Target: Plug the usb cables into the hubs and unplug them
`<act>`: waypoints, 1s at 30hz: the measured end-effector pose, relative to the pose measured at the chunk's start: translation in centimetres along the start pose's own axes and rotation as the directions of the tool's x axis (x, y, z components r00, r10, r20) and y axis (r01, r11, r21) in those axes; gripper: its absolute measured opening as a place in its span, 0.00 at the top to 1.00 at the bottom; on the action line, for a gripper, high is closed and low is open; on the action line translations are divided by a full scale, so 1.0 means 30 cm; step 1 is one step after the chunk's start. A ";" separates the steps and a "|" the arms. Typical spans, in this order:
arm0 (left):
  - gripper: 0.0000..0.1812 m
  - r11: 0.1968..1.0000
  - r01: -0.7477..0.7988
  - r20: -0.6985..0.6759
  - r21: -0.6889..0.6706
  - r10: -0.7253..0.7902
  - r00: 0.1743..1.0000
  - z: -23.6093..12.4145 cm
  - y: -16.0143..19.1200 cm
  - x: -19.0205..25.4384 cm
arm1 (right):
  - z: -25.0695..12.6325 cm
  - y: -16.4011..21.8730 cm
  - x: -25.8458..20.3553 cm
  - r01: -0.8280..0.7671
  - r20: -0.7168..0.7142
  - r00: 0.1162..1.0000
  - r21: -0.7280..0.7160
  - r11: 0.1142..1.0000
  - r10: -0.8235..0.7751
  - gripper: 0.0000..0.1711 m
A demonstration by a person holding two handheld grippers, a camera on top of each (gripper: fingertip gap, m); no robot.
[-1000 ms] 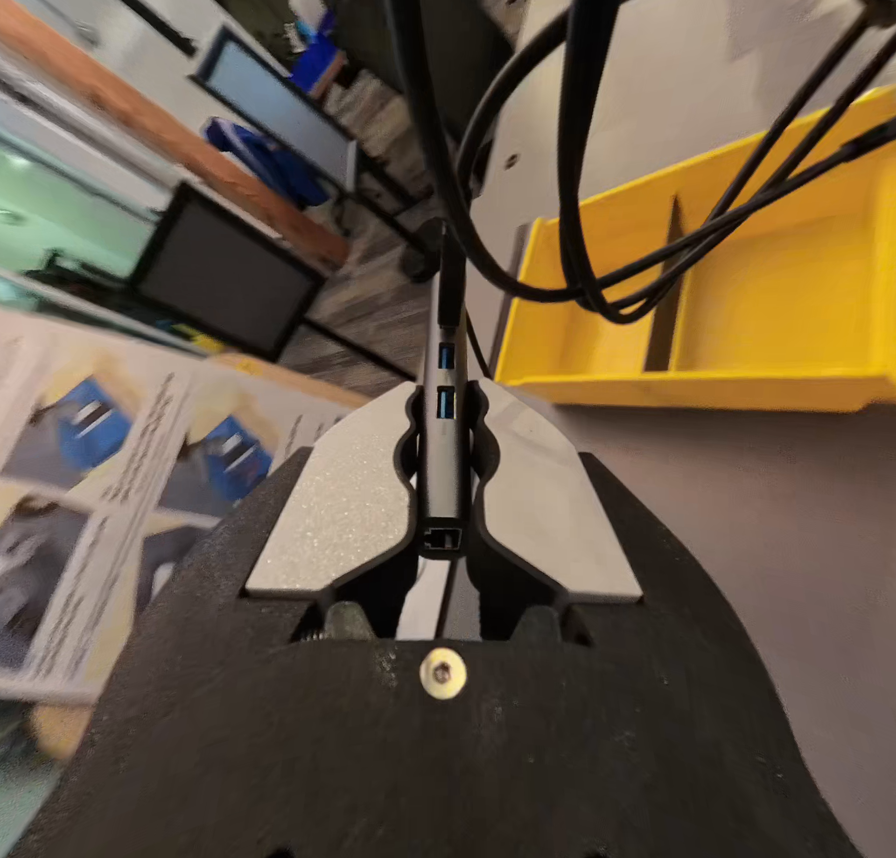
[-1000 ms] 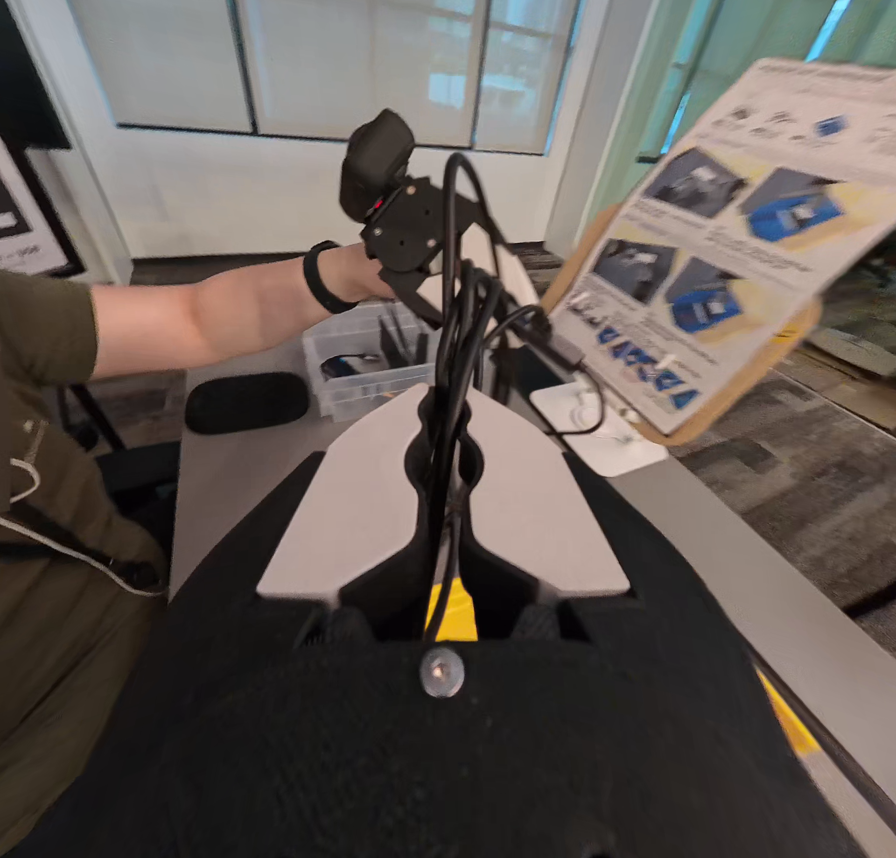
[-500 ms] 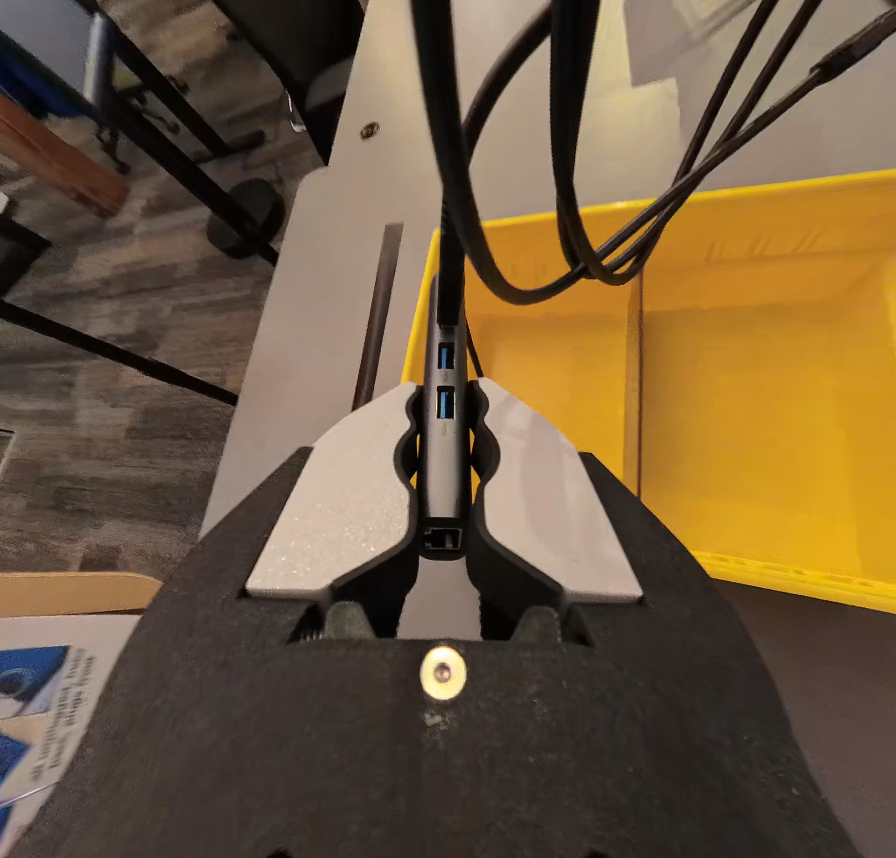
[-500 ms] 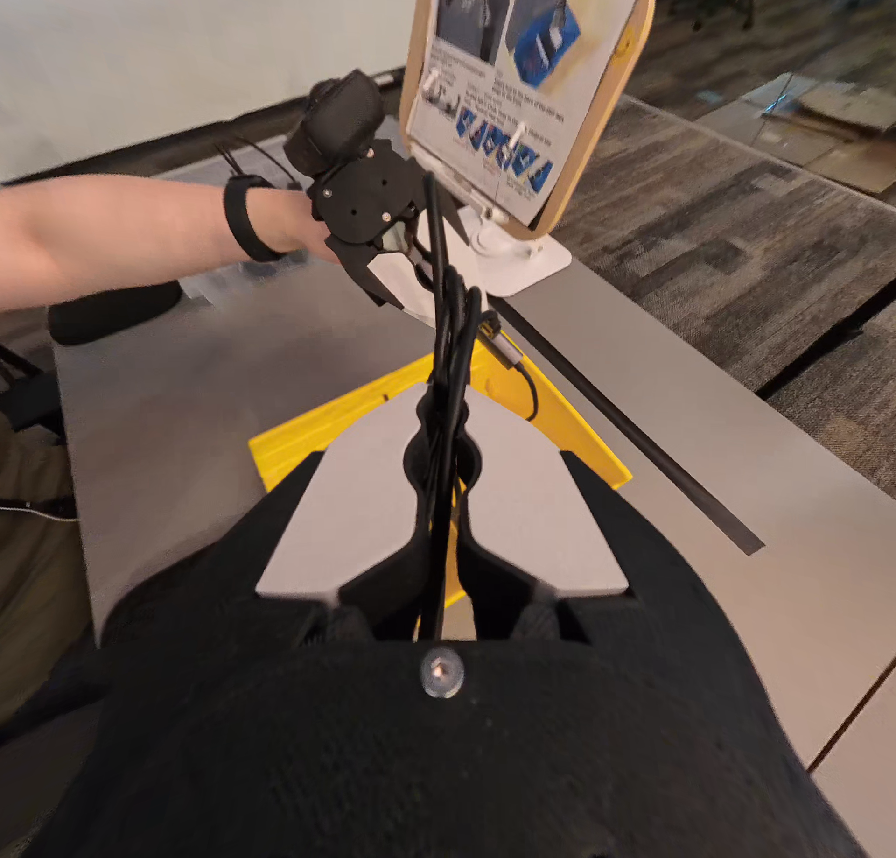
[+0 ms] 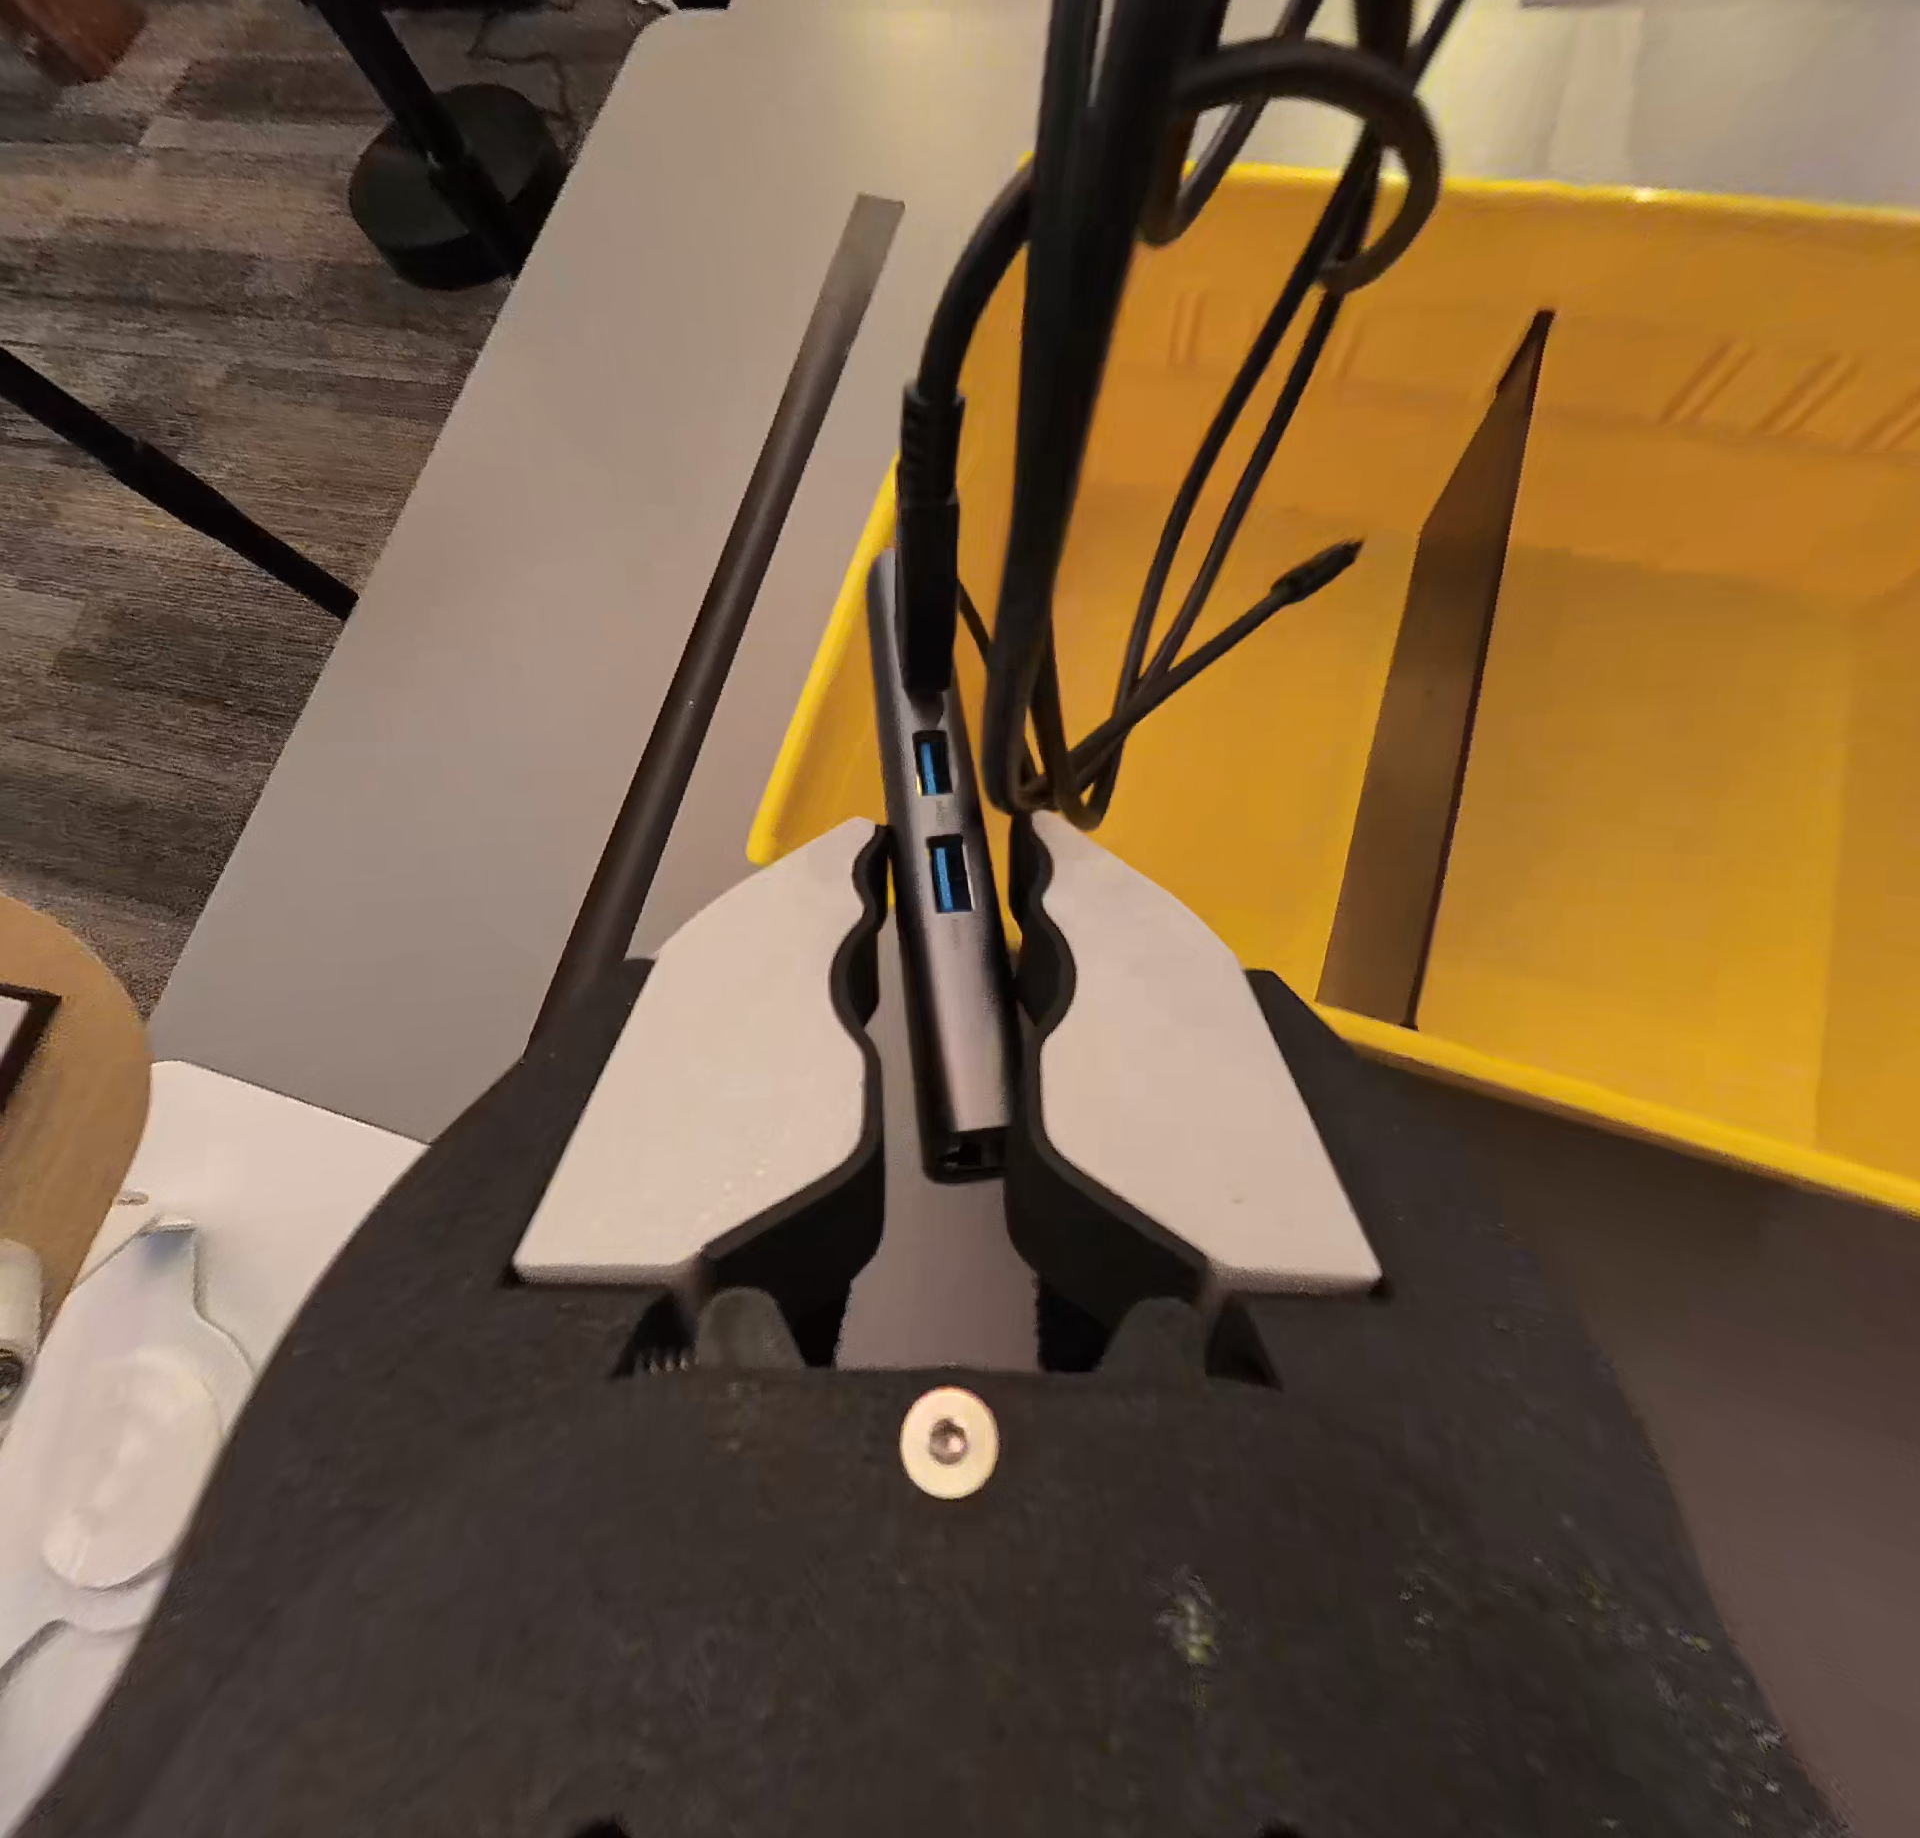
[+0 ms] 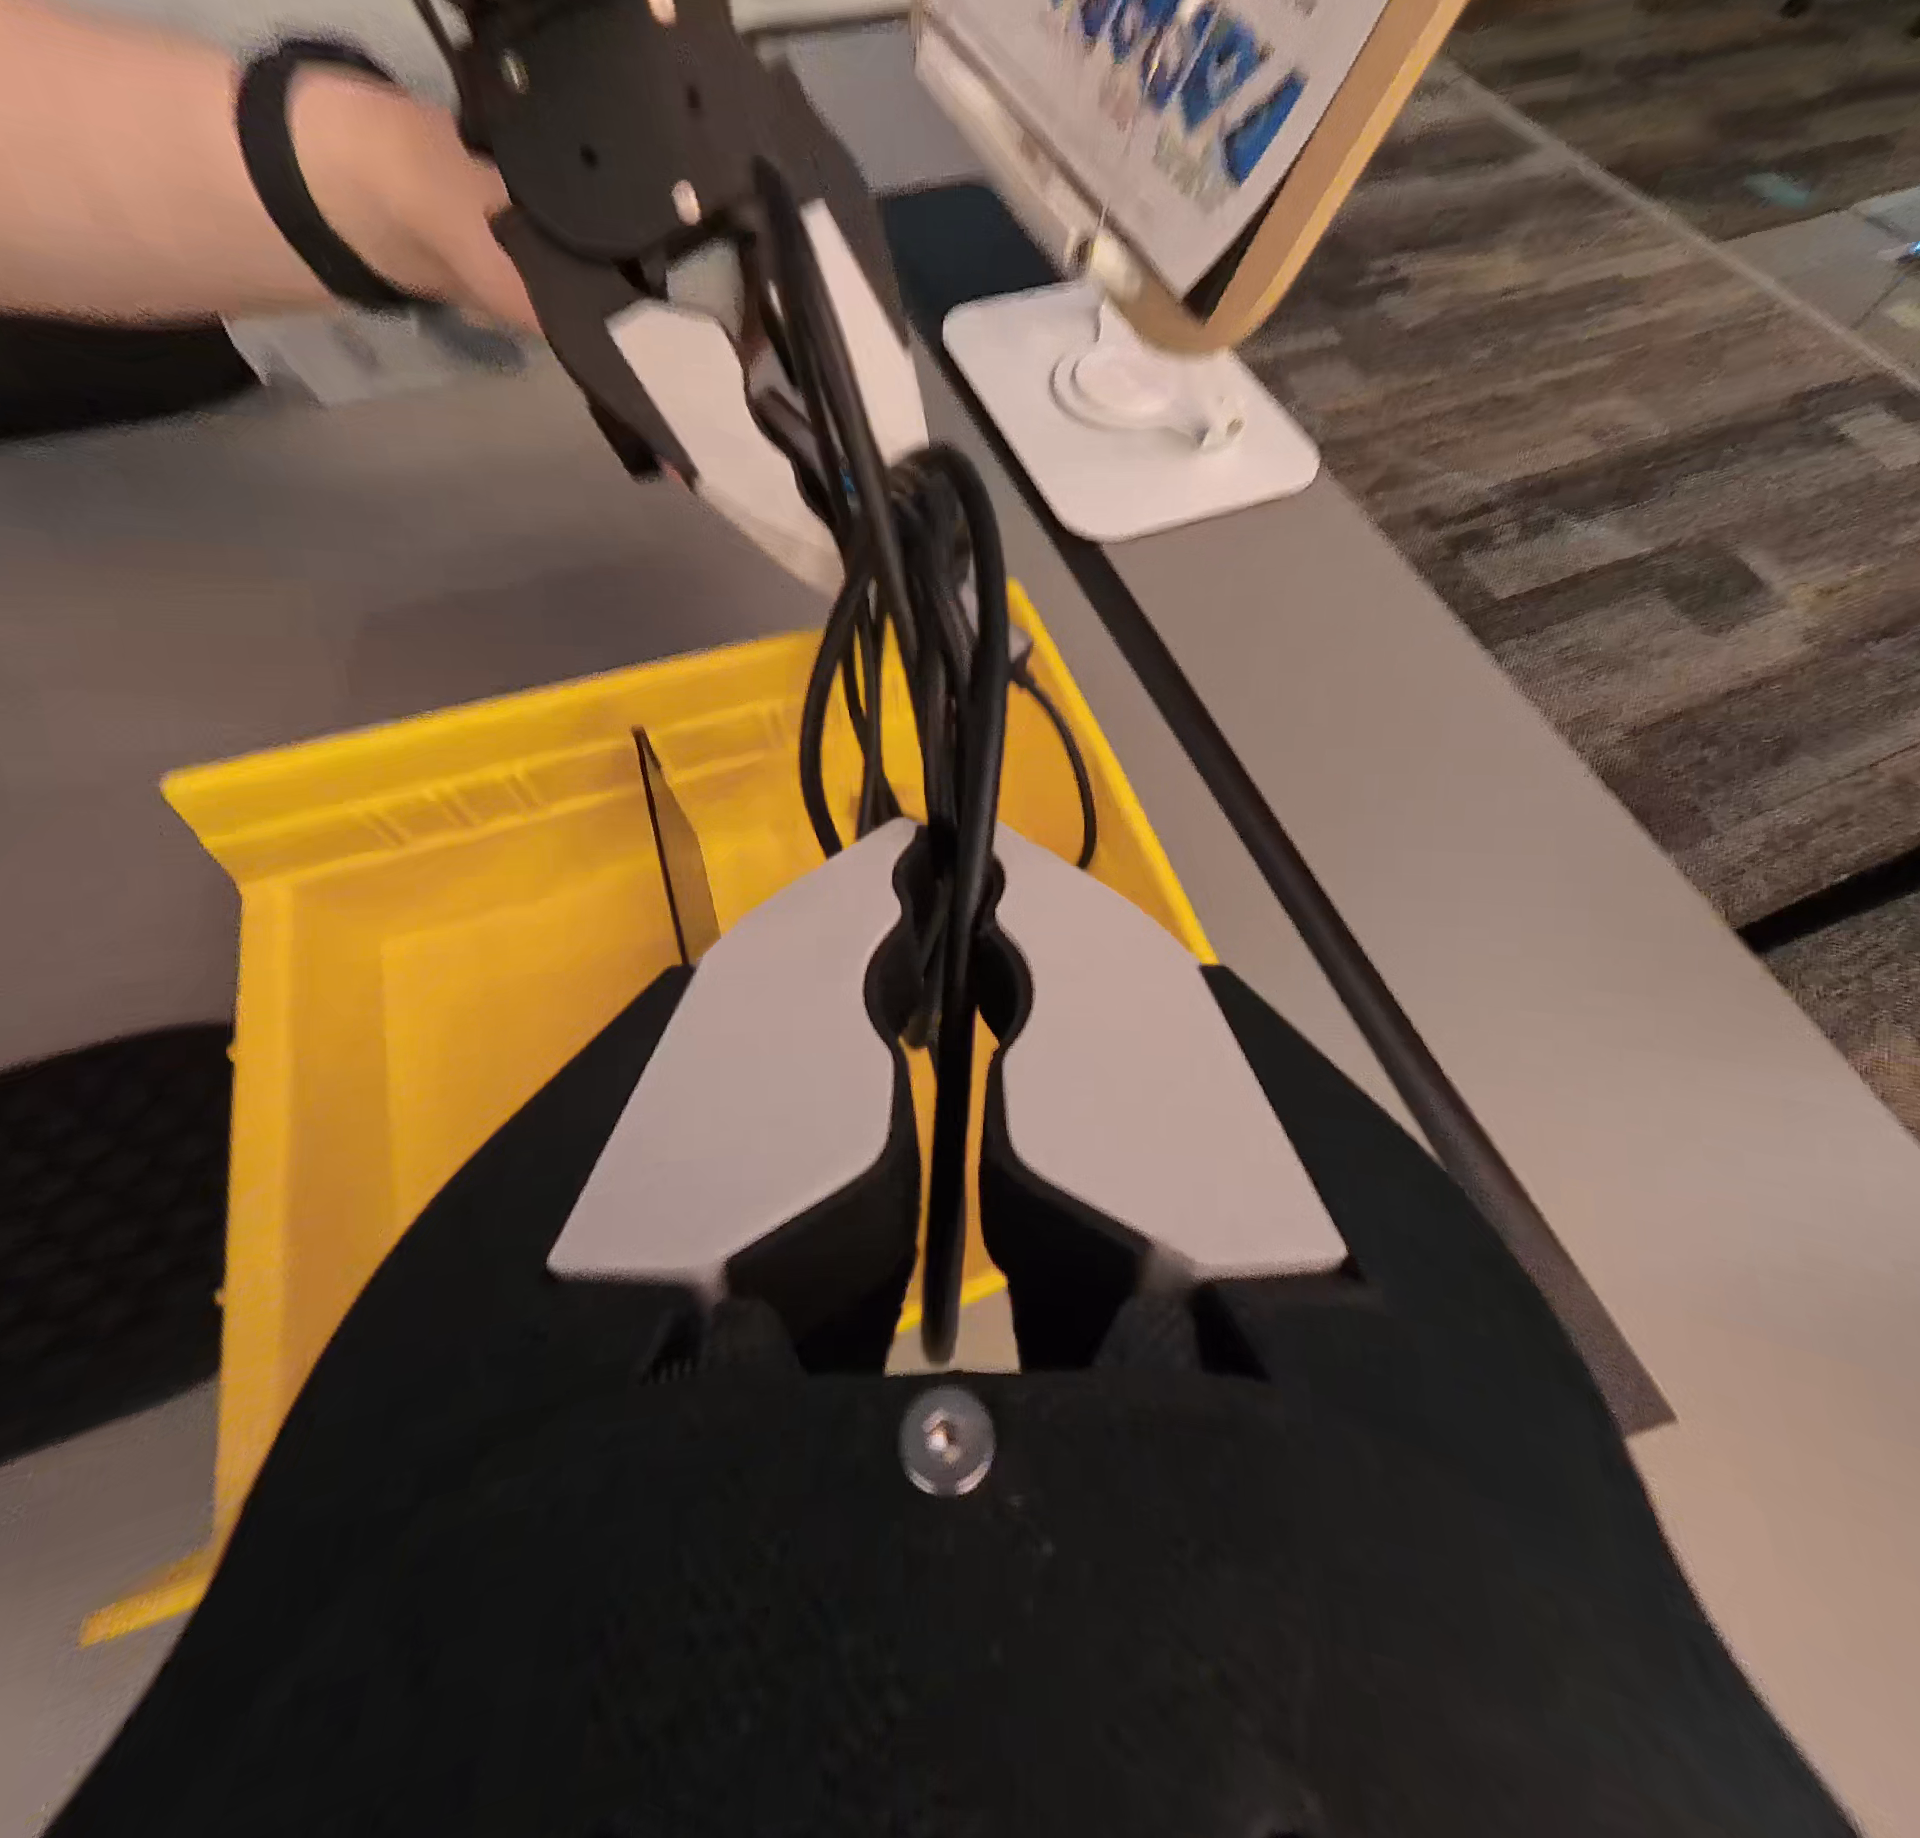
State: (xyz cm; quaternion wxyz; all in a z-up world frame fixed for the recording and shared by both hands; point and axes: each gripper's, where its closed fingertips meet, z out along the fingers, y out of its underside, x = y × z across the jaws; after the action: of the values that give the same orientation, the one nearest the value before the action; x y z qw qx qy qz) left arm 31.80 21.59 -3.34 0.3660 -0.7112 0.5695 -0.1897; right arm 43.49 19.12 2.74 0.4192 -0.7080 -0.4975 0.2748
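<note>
Both grippers have dropped toward the yellow bin (image 5: 1662, 749); left jaws have spread since 0.5 s ago. Left gripper (image 5: 951, 832): grey hub (image 5: 956, 978) sits tilted and loose between the jaws, one black plug (image 5: 925, 562) in its far port, two blue ports bare. Right gripper (image 6: 948, 843): jaws pinching the black cable bundle (image 6: 935, 666) over the bin's end compartment, above the grey worktop (image 6: 1351, 749).

Slim grey hub (image 5: 951, 967), tilted, two blue ports bare (one black plug seated), amid dangling black cables (image 5: 1081, 438).
</note>
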 end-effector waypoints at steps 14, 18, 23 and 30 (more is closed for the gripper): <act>0.78 0.988 -0.002 -0.098 0.157 0.018 0.995 -0.223 -0.100 0.079 | 0.153 0.309 0.016 -0.220 -0.015 0.969 -0.513 0.830 0.247 0.96; 0.78 0.991 0.015 -0.090 0.134 -0.002 0.996 -0.221 -0.057 0.099 | 0.173 0.307 0.079 -0.259 -0.115 0.965 -0.516 0.817 0.234 0.92; 0.78 0.991 0.003 -0.079 0.136 0.008 0.997 -0.254 -0.007 0.131 | 0.152 0.296 0.121 -0.213 -0.187 0.973 -0.496 0.842 0.136 0.83; 0.79 0.979 -0.044 -0.047 0.198 0.055 0.997 -0.467 0.024 0.206 | 0.025 0.049 0.153 -0.037 -0.312 0.949 -0.227 0.973 -0.037 0.80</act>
State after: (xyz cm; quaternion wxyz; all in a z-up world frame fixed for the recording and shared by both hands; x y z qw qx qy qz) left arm 23.43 11.40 4.48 0.4241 -0.6518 0.5748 -0.2547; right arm 45.20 23.44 1.21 0.4080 -0.7865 -0.4529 0.0991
